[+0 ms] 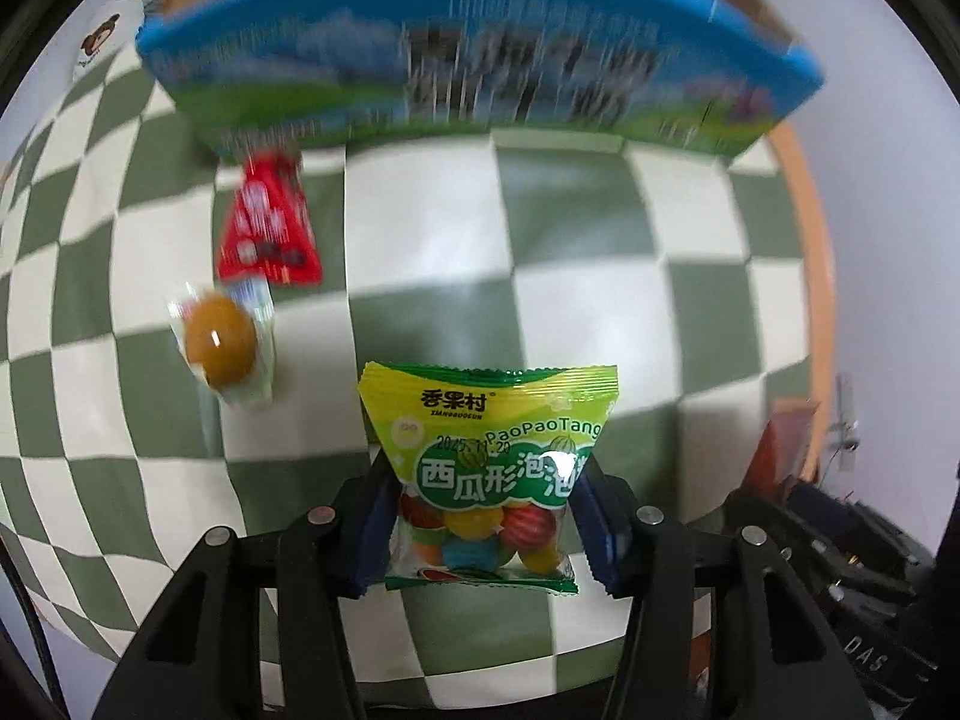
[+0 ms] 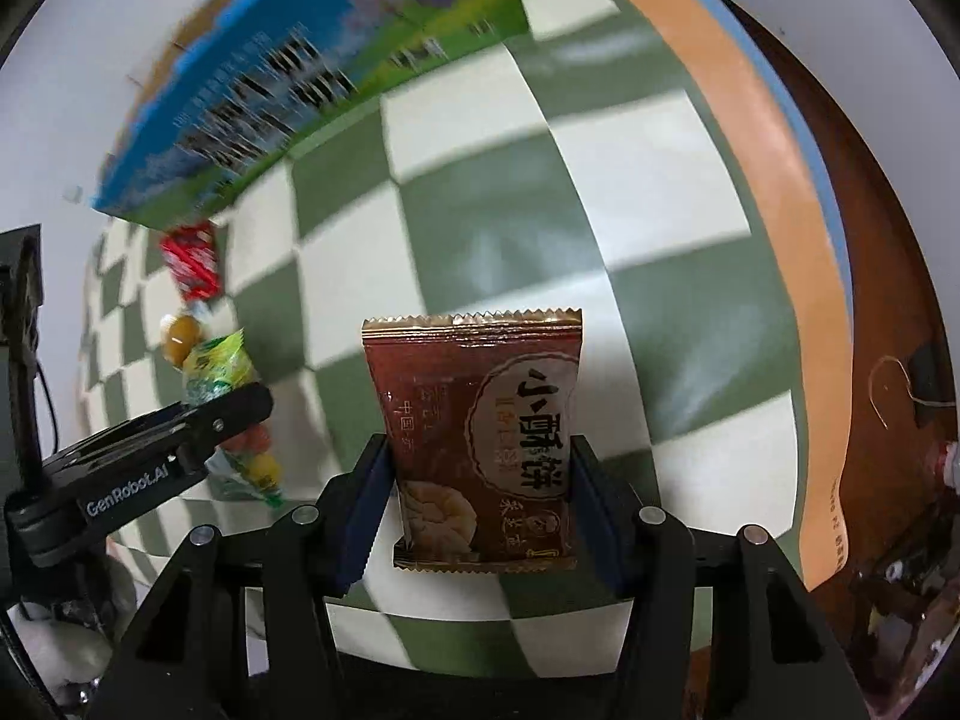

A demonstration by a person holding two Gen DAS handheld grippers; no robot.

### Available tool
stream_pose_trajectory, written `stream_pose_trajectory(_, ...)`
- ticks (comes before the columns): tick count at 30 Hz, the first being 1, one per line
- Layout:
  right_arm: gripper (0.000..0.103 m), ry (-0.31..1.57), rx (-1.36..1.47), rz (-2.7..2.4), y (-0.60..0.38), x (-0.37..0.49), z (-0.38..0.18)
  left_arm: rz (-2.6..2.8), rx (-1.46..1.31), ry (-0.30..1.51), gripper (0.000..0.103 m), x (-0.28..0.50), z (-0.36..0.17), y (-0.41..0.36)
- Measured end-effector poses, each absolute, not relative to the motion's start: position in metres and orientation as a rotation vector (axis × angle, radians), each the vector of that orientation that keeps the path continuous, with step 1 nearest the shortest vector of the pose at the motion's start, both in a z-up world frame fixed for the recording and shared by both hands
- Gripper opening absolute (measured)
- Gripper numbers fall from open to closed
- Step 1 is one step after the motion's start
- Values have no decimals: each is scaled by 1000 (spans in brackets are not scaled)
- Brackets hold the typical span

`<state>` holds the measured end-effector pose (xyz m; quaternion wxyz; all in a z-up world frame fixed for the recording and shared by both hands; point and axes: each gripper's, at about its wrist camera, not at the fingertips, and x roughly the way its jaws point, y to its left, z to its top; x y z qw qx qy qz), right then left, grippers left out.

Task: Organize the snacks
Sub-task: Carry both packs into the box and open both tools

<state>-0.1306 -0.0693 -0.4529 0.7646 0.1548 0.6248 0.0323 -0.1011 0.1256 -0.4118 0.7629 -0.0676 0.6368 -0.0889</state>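
My left claw (image 1: 480,516) pinches a glossy green-and-yellow gum packet (image 1: 486,456) with crimped edges, round candies showing through its clear lower half. My right claw (image 2: 480,510) clamps a flat brown foil biscuit packet (image 2: 480,444). Both hang above the green-and-white checkered surface (image 1: 588,276), where a red wrapper (image 1: 270,228) and a clear-wrapped brown ball (image 1: 219,339) lie beside a blue box (image 1: 480,54).

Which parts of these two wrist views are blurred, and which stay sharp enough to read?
Left wrist view: the green-and-yellow gum packet in the left gripper is sharp; the blue-and-green box and red packet are smeared. Right wrist view: the brown biscuit packet is readable; the box and checked cloth are streaked.
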Motion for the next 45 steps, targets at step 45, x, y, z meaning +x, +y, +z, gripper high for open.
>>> stream_pose_trajectory(45, 93, 1274, 210, 91, -49, 135, -367, -74, -213, 1344, 88, 125, -361, 224)
